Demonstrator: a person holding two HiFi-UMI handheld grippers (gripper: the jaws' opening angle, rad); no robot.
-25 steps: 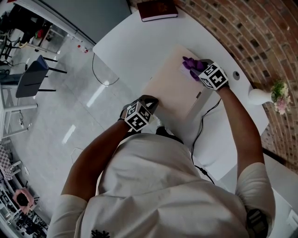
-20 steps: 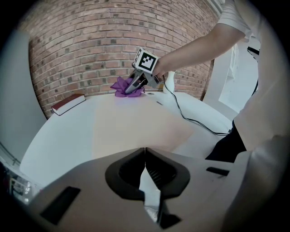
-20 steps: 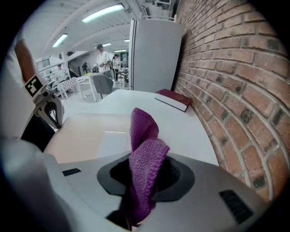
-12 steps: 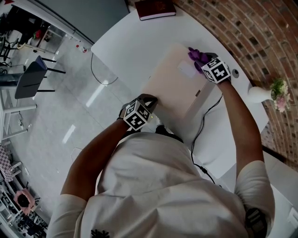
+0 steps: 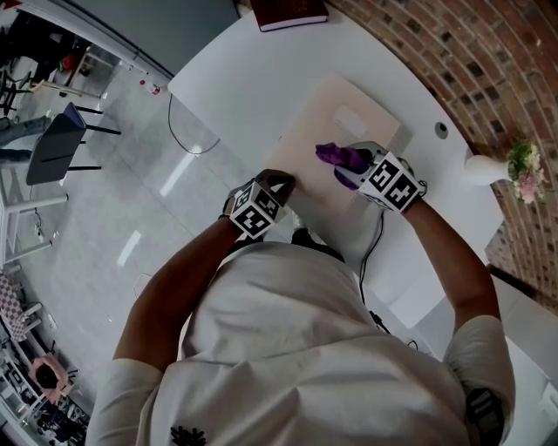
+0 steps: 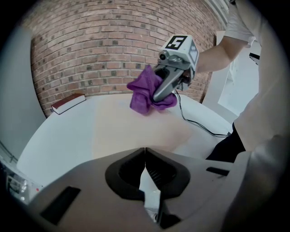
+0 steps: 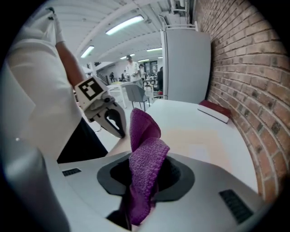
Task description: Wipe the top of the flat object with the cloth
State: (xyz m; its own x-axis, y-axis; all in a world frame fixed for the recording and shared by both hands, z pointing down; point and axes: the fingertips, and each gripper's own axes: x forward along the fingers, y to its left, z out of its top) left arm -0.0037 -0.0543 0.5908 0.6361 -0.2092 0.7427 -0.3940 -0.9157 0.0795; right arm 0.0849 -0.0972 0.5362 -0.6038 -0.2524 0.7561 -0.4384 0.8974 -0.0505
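Note:
A flat beige object (image 5: 323, 122) lies on the white round table (image 5: 244, 78). My right gripper (image 5: 350, 169) is shut on a purple cloth (image 5: 338, 158) and holds it on the near-middle part of the beige top. In the right gripper view the cloth (image 7: 145, 167) stands up out of the jaws. My left gripper (image 5: 282, 185) is shut with nothing in it, at the flat object's near left corner. From the left gripper view, the beige top (image 6: 131, 131) stretches ahead, with the cloth (image 6: 145, 95) and right gripper (image 6: 157, 97) on it.
A dark red book (image 5: 288, 10) lies at the table's far edge. A black cable (image 5: 375, 244) runs off the flat object's near right side. A white vase with flowers (image 5: 488, 174) stands at the right by the brick wall. A chair (image 5: 52, 144) stands on the floor to the left.
My right gripper has drawn the cloth from the flat object's far right corner toward the person, onto the near middle of the top. The left gripper has stayed put.

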